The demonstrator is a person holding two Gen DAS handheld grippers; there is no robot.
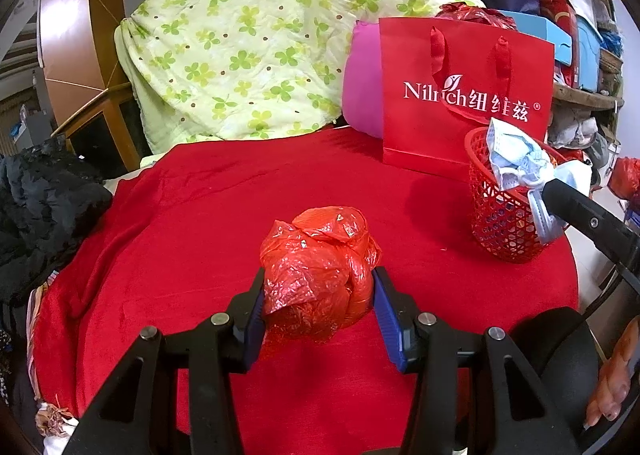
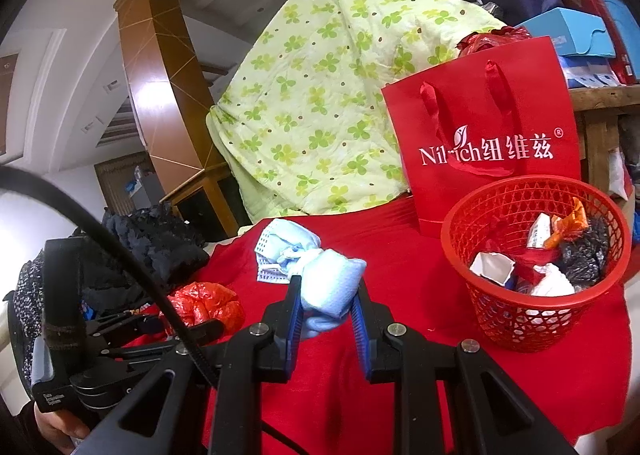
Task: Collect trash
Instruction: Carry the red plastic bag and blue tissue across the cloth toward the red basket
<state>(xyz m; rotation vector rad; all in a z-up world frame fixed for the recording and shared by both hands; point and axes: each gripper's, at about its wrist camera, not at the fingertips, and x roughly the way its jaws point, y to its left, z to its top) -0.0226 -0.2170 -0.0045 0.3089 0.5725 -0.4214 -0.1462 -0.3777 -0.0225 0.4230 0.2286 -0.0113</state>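
Nearest in the left wrist view, a crumpled red plastic bag [image 1: 320, 275] is being clamped between the blue pads of the left gripper [image 1: 318, 295], resting on the red cloth [image 1: 200, 215] that is covering the worktop. In the right wrist view, a bunched pale blue face mask [image 2: 320, 287] is being squeezed tight by the right gripper [image 2: 326, 303], its loose end trailing forward above the cloth. Seen from the left camera, that mask is being held at the near rim of the red mesh basket [image 1: 504, 223], the right gripper reaching in from the right edge, tilted slightly downward. The basket is standing on the cloth and is already carrying paper scraps, a black wrapper and an orange wrapper. Just behind it, a red paper gift bag [image 1: 464, 95] is standing upright, printed in white with "Nilrich", Chinese characters and an ® mark. Farthest back, a green clover-print quilt [image 1: 248, 39] is lying heaped.
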